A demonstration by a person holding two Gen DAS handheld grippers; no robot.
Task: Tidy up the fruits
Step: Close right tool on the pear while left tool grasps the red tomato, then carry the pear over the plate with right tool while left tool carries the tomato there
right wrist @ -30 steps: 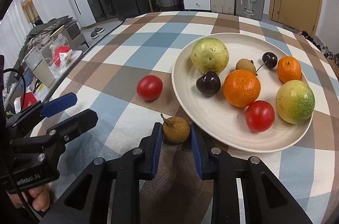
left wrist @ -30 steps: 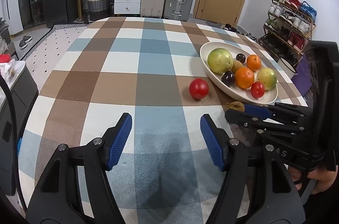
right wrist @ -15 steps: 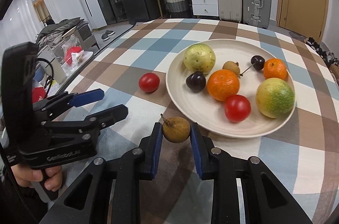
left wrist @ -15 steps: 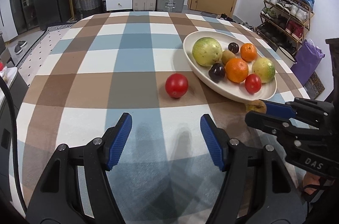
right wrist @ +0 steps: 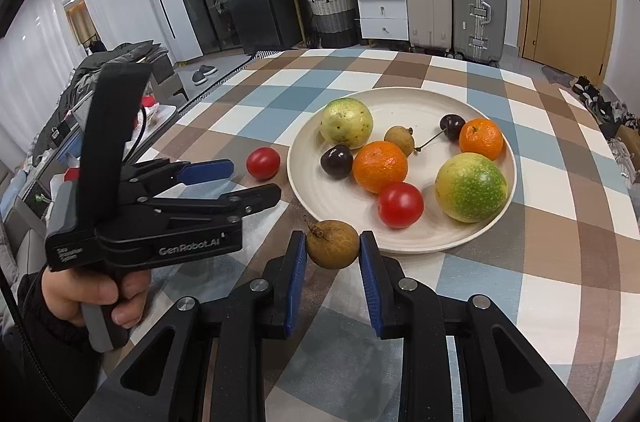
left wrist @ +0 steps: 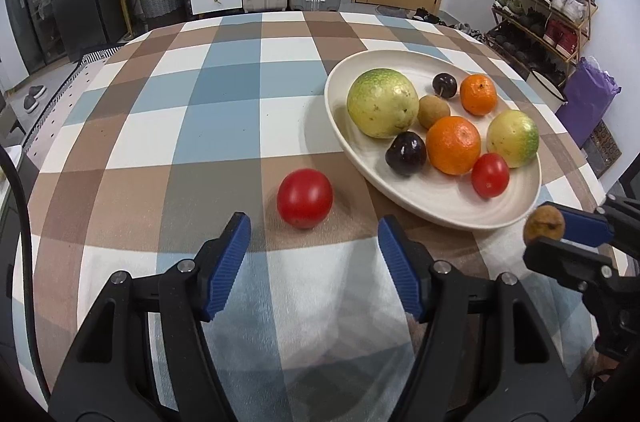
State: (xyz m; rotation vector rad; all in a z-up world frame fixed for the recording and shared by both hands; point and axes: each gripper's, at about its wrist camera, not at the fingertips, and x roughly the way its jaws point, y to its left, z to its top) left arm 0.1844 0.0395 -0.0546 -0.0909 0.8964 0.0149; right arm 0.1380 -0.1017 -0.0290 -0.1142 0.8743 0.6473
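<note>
**A:** What have you got in your right gripper?

**B:** A small brown longan, stem stub pointing up and to the left. My two blue pads are clenched on its sides, and I'm holding it in the air, just short of the near rim of the cream plate.

**A:** And your left gripper?

**B:** Released, pads spread wide, gripping nothing. It hangs low over the checked surface, and the loose red tomato lies just ahead of the gap between its fingers, apart from both of them.

**A:** Is that tomato touching the plate?

**B:** No, it sits on a brown square near the plate's left edge, with a strip of cloth between them.

**A:** What's on the plate?

**B:** Two large green-yellow fruits, one far left and one near right; two oranges; a second red tomato at the near side, touching the bigger orange; a dark plum; a second longan; and a dark cherry with its stem lying towards that longan.

**A:** Can you see your other gripper from the right camera?

**B:** Yes, off to my left, my hand wrapped round its handle
</note>
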